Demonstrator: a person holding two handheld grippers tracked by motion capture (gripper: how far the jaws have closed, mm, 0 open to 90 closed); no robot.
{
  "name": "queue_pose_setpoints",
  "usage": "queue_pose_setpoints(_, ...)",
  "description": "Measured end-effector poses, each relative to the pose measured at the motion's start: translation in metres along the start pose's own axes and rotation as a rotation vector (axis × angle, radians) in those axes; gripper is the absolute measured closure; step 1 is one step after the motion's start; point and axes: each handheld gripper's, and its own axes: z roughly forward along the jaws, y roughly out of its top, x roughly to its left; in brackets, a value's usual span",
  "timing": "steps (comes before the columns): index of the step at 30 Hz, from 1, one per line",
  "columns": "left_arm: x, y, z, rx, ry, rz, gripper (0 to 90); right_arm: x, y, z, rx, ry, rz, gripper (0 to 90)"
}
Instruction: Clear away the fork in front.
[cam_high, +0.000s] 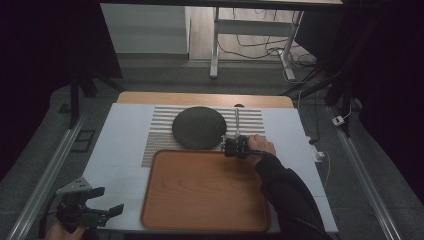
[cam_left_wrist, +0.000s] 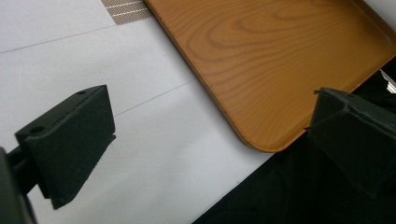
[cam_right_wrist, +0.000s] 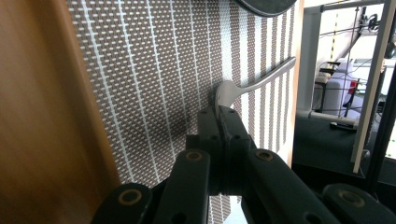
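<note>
Pinching the bowl end of a metal spoon (cam_right_wrist: 236, 91), the right gripper (cam_high: 235, 147) has its fingers clamped tight on it, handle pointing away at roughly 12 o'clock across the striped placemat (cam_right_wrist: 154, 70). The spoon sits just right of the dark round plate (cam_high: 199, 127), approx 3 o'clock from it, and just beyond the far edge of the wooden tray (cam_high: 205, 192).

Risk as I see it: the grip is on the curved bowl, not the handle, so the long handle can swing or the spoon can twist out once lifted. Thin metal on flat pads looks slippery. A fast lift could also clip the plate rim or tray lip, w/ both so near.

Left gripper (cam_high: 95, 204) idles at approx 7 o'clock on the white surface (cam_left_wrist: 70, 56), fingers (cam_left_wrist: 74, 135) wide, holding nothing, so no backup if the spoon drops.
</note>
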Motion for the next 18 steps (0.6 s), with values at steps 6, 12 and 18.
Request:
queue_pose_setpoints(6, 0.0, 0.0, 0.0, -0.001, -0.001, 0.001, 0.5, -0.005, -0.002, -0.007, -0.021, 0.044, 0.018, 90.0)
queue_pose_setpoints(12, -0.001, 0.0, 0.0, 0.002, 0.003, 0.009, 1.4, -0.007, -0.003, -0.014, -0.05, 0.062, 0.054, 90.0)
queue_pose_setpoints(18, -0.003, 0.001, 0.001, 0.008, 0.007, 0.031, 0.7, -0.012, -0.003, -0.028, -0.076, 0.058, 0.093, 90.0)
